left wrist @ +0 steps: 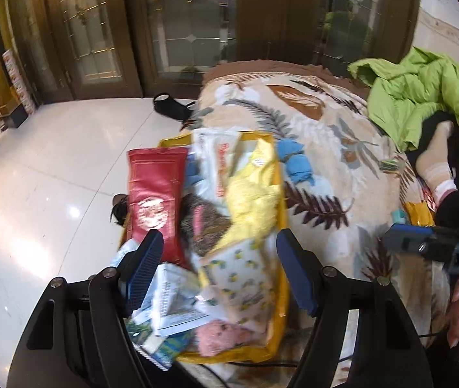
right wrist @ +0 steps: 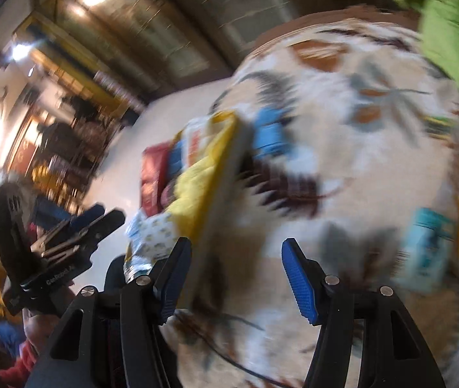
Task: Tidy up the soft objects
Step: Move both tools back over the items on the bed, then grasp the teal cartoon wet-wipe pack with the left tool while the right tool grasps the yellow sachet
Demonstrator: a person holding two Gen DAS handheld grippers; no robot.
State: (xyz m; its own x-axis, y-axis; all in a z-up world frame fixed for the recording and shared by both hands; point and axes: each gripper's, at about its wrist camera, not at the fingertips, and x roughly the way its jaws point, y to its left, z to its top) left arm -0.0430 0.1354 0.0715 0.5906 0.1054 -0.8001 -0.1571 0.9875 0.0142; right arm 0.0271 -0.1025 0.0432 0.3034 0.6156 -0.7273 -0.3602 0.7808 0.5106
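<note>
Yellow tray (left wrist: 282,213) on blanket (left wrist: 336,174), near its left edge, heaped with soft packets. Left hand-held gripper (left wrist: 218,270) spread, empty, above heap. Right hand-held gripper (right wrist: 237,278) spread, empty. Risk: red pouch (left wrist: 155,190) overhanging rim, liable to slide floorward if nudged.

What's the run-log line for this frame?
left gripper: open, empty, over yellow bin of packets | right gripper: open, empty, above leaf-print blanket | right view blurred
</note>
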